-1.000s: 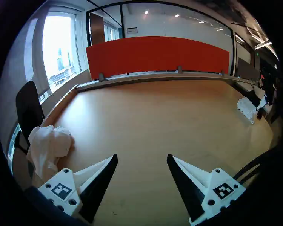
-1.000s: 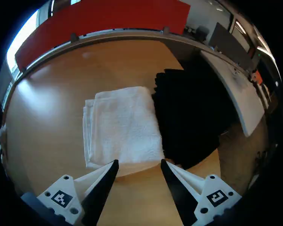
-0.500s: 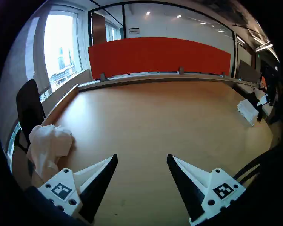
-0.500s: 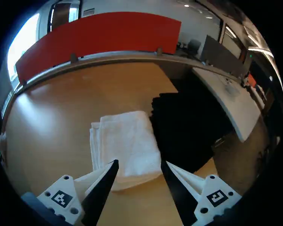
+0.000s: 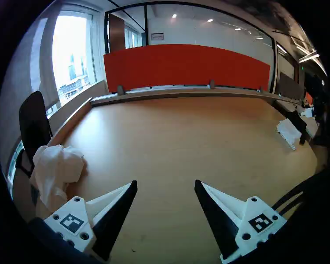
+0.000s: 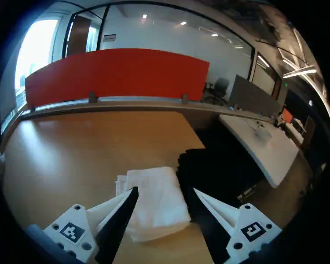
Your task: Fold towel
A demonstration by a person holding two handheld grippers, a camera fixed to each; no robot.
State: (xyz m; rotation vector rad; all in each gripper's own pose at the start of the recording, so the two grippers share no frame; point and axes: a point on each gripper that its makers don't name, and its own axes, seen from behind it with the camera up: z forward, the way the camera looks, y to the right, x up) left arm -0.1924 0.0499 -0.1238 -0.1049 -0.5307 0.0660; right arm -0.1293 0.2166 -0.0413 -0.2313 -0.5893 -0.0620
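A broad wooden tabletop (image 5: pixel 178 136) fills the left gripper view; a long red screen (image 5: pixel 187 66) stands along its far edge; a tall bright window (image 5: pixel 70 57) rises at the left. In the right gripper view a white desk (image 6: pixel 264 147) lies off to the right, across a dark gap. A black chair (image 5: pixel 33 121) stands at the tabletop's left edge; a crumpled white cloth (image 5: pixel 55 169) is heaped just beside it, at the tabletop's left edge. The towel (image 6: pixel 158 202) lies folded into a neat rectangle near the tabletop's right edge, a dark object touching its right side; from the left gripper view it shows small and far off (image 5: pixel 289 132). The left claw (image 5: pixel 165 182) is spread wide over bare wood, well apart from the towel. The right claw (image 6: pixel 162 188) is spread too, its fingers framing the towel's near end; I cannot tell whether they touch it.
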